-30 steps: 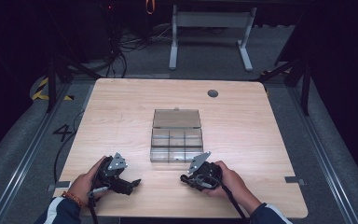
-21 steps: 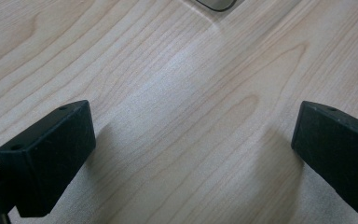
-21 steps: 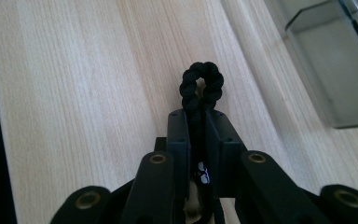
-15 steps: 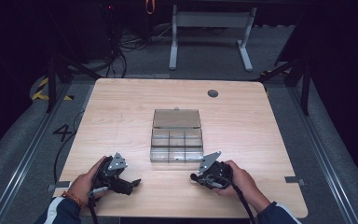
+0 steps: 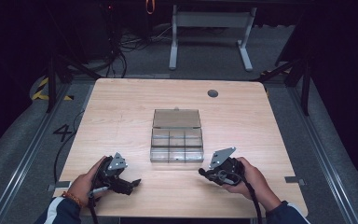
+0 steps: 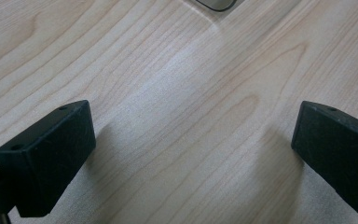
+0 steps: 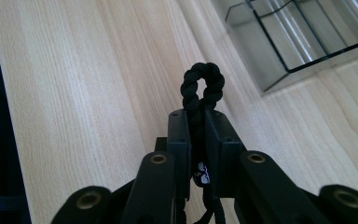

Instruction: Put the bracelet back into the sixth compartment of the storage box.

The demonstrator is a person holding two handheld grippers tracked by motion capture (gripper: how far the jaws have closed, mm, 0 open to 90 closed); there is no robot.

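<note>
A clear plastic compartment box (image 5: pixel 176 140) lies at the middle of the wooden table (image 5: pixel 121 116) with its lid folded back. My right gripper (image 5: pixel 201 171) is in front of the box's right corner and points left. In the right gripper view it (image 7: pixel 196 122) is shut on a black braided cord (image 7: pixel 202 86), whose small loop sticks out past the jaw tips; the box (image 7: pixel 279 51) lies up and to the right. My left gripper (image 5: pixel 133 183) rests at the near left, open. Its jaws (image 6: pixel 193 140) stand wide over bare wood.
A round grey cable port (image 5: pixel 212 93) is set into the table's far right. A corner of the box (image 6: pixel 216 3) peeks in at the top of the left gripper view. Beyond the table stand a white desk frame (image 5: pixel 209 37) and cables on the dark floor.
My right hand has shifted to the right and lifted a little, away from the box's front edge, with the cord in the jaws. The left hand has stayed put.
</note>
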